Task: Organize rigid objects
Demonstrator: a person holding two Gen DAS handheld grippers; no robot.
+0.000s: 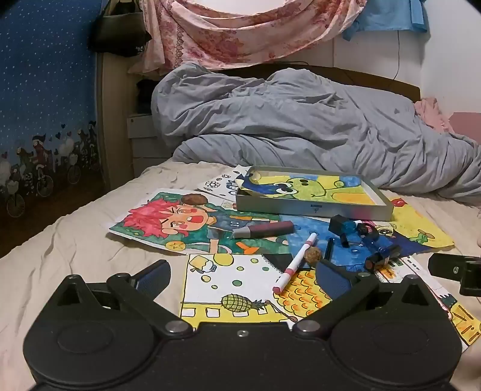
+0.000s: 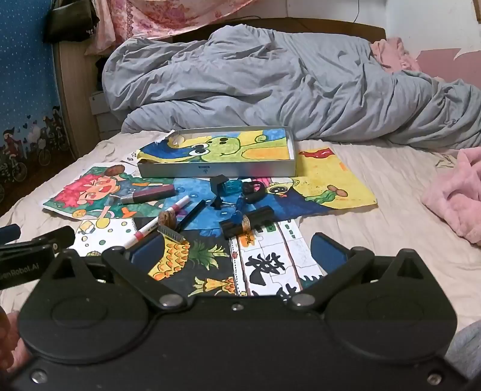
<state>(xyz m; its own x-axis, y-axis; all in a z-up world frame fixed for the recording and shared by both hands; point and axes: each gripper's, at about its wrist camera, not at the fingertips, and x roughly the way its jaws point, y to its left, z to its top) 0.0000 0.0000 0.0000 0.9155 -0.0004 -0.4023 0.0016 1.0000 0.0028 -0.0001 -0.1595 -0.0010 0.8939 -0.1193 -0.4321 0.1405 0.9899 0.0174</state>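
Both the left gripper (image 1: 242, 278) and right gripper (image 2: 237, 251) hover, jaws wide and empty, short of the pens and clips littering the drawings before the shallow grey metal tray (image 2: 216, 171), and any grab risks snagging loose paper.

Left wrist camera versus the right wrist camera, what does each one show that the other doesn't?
Left wrist view only: the blue cloth hanging at top right. Right wrist view only: the pink fleece blanket on the bed's right side and the small metal comb. Both: the metal tin lined with a frog drawing, the white-and-pink marker, and both grippers open, holding nothing.
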